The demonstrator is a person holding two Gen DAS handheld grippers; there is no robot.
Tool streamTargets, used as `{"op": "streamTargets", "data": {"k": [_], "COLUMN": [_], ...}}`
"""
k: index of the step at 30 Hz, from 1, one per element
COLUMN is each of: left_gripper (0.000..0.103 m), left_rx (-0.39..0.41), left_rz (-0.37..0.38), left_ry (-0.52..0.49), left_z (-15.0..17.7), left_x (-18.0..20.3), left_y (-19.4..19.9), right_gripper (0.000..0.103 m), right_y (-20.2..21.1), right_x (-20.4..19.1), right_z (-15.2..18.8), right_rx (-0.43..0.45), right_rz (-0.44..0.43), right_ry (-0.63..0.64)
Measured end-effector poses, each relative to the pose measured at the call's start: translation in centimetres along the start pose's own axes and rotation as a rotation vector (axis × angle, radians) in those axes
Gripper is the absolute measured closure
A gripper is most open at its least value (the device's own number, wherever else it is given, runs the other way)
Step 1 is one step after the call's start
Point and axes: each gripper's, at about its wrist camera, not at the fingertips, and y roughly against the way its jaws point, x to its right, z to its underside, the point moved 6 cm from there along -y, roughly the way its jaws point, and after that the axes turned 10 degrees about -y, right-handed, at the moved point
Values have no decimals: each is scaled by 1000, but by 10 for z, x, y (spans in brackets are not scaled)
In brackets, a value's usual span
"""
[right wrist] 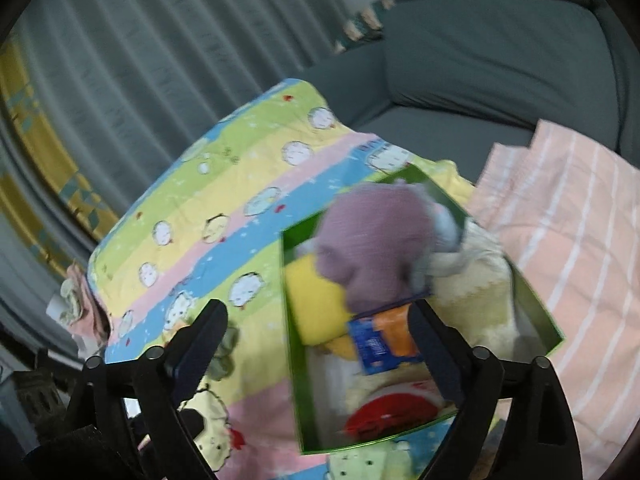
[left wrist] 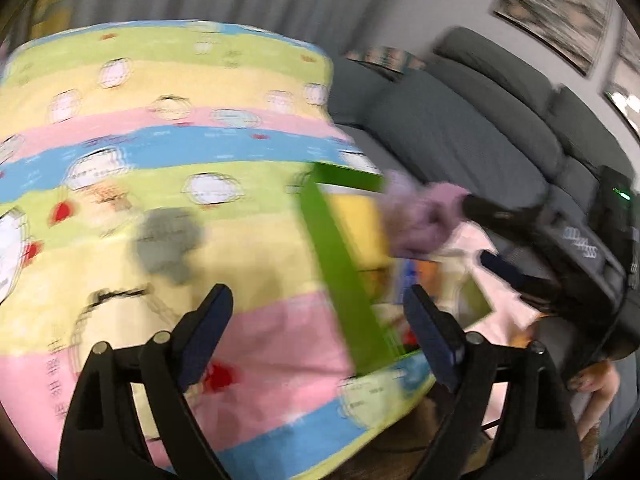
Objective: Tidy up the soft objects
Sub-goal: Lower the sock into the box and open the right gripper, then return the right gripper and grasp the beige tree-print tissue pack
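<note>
Green box (right wrist: 298, 360) of soft things centre frame, purple plush (right wrist: 368, 248) on top, left claw (left wrist: 320, 336) and right claw (right wrist: 320, 344) both spread apart, empty.

Nothing is reading clearly: white lettering is showing on the blue-and-orange packet (right wrist: 384, 340) at lower centre and on the black device (left wrist: 580, 246) at right, both blurred.

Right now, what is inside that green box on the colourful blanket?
The green box holds a purple knitted item, a yellow cloth, a blue-orange packet and something red. Whatever lies beneath them is hidden.
</note>
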Motion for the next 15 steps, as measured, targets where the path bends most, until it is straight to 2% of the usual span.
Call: {"op": "streamTargets", "data": {"k": [2,6,9,11,13,15], "left_gripper": [2,1,1,1,1,1], "left_rx": [-1,15,22,32,26,-16], "left_rz": [-63,-181,-271,-344,-396,-472], "left_ry": [46,137,215,274,318,352], "left_z": [10,32,54,70,83,98], "left_x": [-33,-90,-132,-161,-183,-204], "left_y": [15,44,63,71,76,79], "right_gripper": [7,5,2,0,0,0], "right_y": [3,-1,-12,-29,-49,-76], "right_x": [-17,-51,-81,-105,-127,-155], "right_z": [8,26,45,63,80,99], "right_rx": [11,7,-28,-87,-164,-254], "right_rz": [-23,-73,-139,-196,-212,-228], "right_ry": [37,103,151,180,213,268]}}
